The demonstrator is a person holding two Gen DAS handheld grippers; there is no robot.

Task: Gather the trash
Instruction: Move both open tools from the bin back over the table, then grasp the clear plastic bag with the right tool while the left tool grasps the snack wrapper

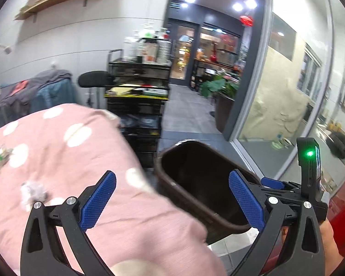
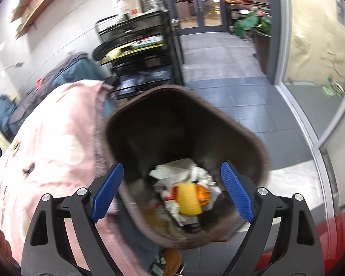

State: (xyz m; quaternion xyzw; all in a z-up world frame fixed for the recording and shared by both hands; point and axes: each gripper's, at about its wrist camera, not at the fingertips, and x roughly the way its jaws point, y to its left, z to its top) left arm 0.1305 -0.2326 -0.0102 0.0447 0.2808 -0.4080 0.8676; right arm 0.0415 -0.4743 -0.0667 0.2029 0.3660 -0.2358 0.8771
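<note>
A dark brown trash bin [image 2: 248,142] stands on the floor beside a pink polka-dot bedcover [image 2: 57,142]. Inside it lie white crumpled paper [image 2: 172,172], a yellow corn piece [image 2: 189,199] and an orange item [image 2: 203,194]. My right gripper [image 2: 173,191] is open and empty, right above the bin's mouth. In the left wrist view the bin [image 1: 195,184] sits just ahead, and my left gripper [image 1: 172,202] is open and empty over the edge of the bedcover [image 1: 64,161]. A crumpled grey-white scrap [image 1: 33,192] and a small green-brown item [image 1: 1,157] lie on the cover.
A black wire rack cart [image 1: 138,96] with boxes stands behind the bed. A glass partition [image 1: 287,92] runs along the right. Grey tile floor [image 2: 230,96] leads to a doorway with plants [image 1: 218,85]. A red surface [image 2: 310,248] lies at the lower right.
</note>
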